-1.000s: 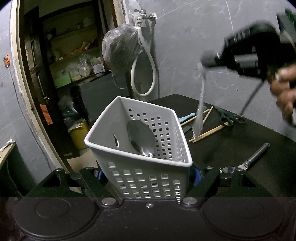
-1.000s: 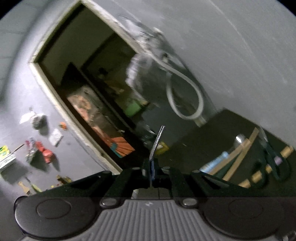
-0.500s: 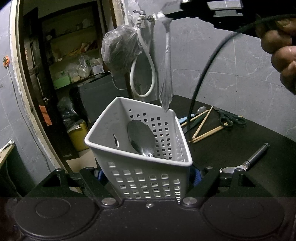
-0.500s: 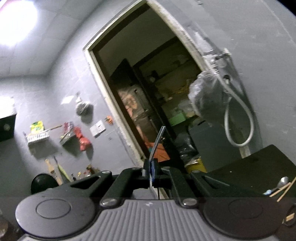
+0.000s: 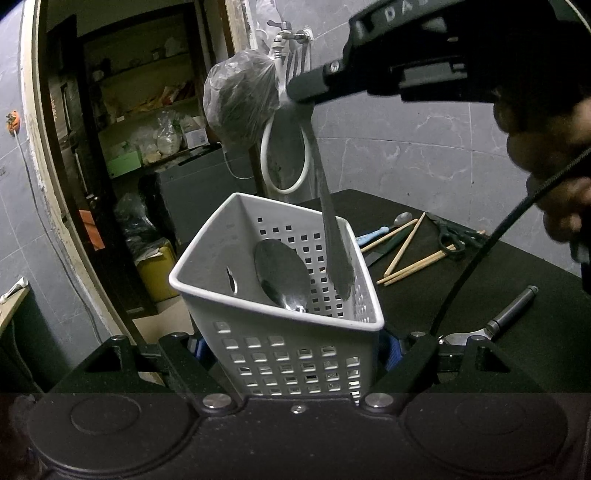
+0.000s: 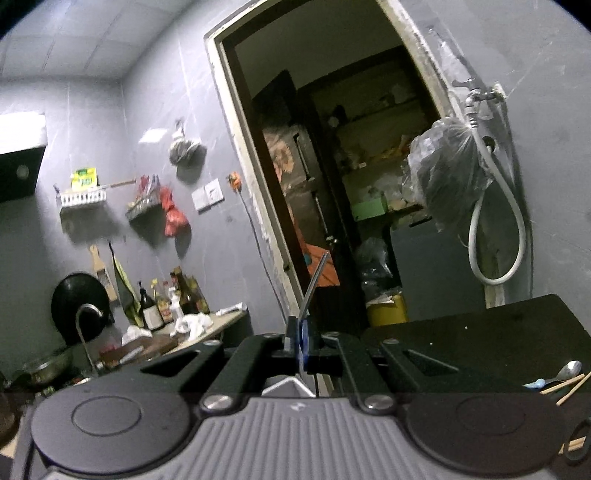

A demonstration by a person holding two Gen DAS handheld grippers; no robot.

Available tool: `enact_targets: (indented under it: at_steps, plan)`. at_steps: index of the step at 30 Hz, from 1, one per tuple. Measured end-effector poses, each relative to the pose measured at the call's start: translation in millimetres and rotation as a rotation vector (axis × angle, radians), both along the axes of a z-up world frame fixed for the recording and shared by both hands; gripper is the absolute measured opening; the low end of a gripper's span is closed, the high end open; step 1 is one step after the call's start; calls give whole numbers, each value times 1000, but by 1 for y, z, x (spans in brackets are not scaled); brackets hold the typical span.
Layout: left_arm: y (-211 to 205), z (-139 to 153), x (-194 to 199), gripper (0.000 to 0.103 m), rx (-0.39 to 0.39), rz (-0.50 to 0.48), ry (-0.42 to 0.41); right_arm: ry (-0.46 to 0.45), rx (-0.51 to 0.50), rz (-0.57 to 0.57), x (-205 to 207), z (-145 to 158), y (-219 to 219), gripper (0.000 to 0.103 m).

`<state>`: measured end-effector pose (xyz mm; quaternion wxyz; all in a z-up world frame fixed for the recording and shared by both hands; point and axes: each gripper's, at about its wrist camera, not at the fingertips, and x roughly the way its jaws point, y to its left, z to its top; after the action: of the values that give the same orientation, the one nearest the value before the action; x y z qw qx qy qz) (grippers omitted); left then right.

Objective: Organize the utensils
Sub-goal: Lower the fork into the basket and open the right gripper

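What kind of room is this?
Probably a home kitchen or utility corner: a wok and bottles along the wall, a tap with hose, and a white utensil basket holding a spoon.

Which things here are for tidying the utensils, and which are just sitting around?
For the job:
- white basket, held by the left hand-held gripper
- big spoon inside it
- fork in the right hand-held gripper, handle going into the basket
- small spoon, chopsticks, scissors waiting on the table

Just around:
- plastic bag
- tap
- hose

The basket [image 5: 280,332] hides the spoon's [image 5: 282,273] handle and the fork's [image 5: 334,236] handle tip.
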<state>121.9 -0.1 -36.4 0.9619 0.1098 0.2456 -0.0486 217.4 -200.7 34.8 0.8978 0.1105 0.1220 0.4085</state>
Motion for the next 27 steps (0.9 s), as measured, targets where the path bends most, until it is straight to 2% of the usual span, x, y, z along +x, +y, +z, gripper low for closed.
enact_targets:
  at_steps: [9,23,27]
  plan:
    - [0,0,0,83,0,0,0,2,-92,38,-8,-17,15,2]
    - [-1,0,0,82,1,-1,-1,-35,-274,118,-24,-24,41,3]
    - [-1,0,0,82,1,-1,-1,-25,-290,131,-27,-25,43,3]
